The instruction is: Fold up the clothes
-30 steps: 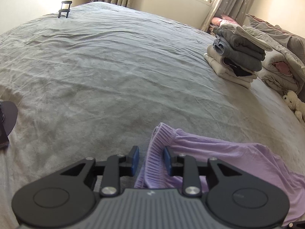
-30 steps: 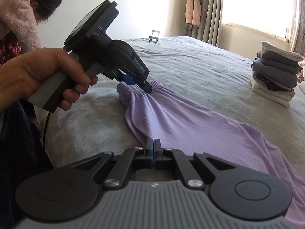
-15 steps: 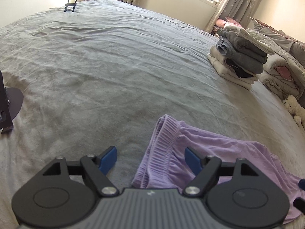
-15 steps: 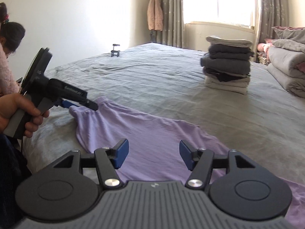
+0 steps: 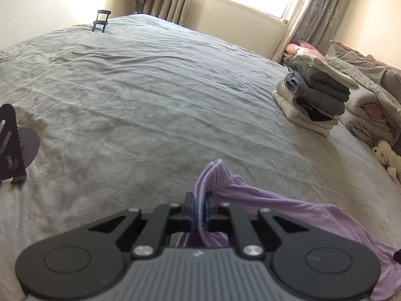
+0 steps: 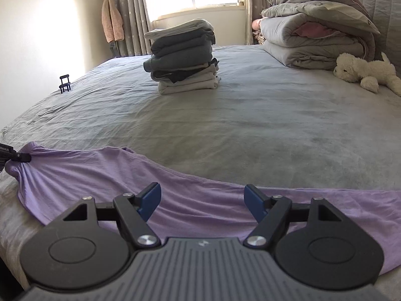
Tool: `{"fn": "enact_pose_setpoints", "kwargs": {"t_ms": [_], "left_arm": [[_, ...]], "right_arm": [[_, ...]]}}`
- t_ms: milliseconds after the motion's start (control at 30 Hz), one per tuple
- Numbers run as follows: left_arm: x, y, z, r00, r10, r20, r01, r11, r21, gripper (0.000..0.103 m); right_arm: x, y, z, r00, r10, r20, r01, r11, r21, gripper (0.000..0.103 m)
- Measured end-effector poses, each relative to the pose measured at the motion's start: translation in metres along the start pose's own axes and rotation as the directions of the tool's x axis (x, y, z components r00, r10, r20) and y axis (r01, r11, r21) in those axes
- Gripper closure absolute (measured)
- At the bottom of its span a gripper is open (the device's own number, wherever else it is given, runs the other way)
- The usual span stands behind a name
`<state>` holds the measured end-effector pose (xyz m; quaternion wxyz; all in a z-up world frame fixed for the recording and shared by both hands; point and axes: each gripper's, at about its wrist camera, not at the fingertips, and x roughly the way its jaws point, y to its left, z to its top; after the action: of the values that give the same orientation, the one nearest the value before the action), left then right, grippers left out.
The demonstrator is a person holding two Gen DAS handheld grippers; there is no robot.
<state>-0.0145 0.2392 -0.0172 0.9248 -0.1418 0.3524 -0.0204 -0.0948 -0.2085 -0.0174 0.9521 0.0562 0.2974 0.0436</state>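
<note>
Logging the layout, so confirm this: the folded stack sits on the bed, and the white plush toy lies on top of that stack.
The toy is not on the stack; it lies on the bed beside the folded quilts, apart from the stack. The right wrist view shows it.

Twin handheld grippers, matte black and grey, seen from their own wrist cameras.
Each of the left gripper (image 5: pixel 199 209) and right gripper (image 6: pixel 202 200) shows a ribbed grey body with a small pale logo, two round black discs, angular black linkages with silver screws, and blue pads (image 6: pixel 149 200) on the fingers.
</note>
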Motion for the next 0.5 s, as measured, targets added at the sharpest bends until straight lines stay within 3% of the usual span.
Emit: {"fn": "enact_pose_setpoints", "kwargs": {"t_ms": [233, 300, 333, 367, 433, 500], "left_arm": [[0.011, -0.005, -0.006, 0.999, 0.052, -0.015, -0.051, 0.998, 0.047, 0.091], [0.01, -0.004, -0.002, 0.999, 0.033, -0.009, -0.033, 0.999, 0.033, 0.083], [0.009, -0.003, 0.0, 1.0, 0.022, -0.005, -0.021, 0.999, 0.023, 0.073], [0.007, -0.001, 0.003, 1.0, 0.015, 0.007, -0.015, 1.0, 0.013, 0.056], [0.001, 0.002, 0.008, 0.999, 0.013, 0.044, -0.013, 1.0, -0.003, 0.045], [-0.003, 0.006, 0.013, 0.997, 0.022, 0.074, -0.021, 1.0, -0.019, 0.041]], "right_arm": [[0.012, -0.004, -0.002, 0.998, -0.019, -0.055, 0.02, 1.0, 0.011, 0.027], [0.01, -0.005, -0.002, 0.999, -0.024, -0.047, 0.024, 1.0, 0.014, 0.027], [0.01, -0.006, -0.001, 0.999, -0.025, -0.043, 0.026, 1.0, 0.016, 0.027], [0.009, -0.008, -0.001, 0.999, -0.027, -0.039, 0.028, 0.999, 0.019, 0.027], [0.008, -0.01, 0.0, 0.999, -0.028, -0.038, 0.029, 0.999, 0.03, 0.027], [0.009, -0.011, 0.0, 0.999, -0.025, -0.036, 0.026, 0.999, 0.037, 0.027]]}}
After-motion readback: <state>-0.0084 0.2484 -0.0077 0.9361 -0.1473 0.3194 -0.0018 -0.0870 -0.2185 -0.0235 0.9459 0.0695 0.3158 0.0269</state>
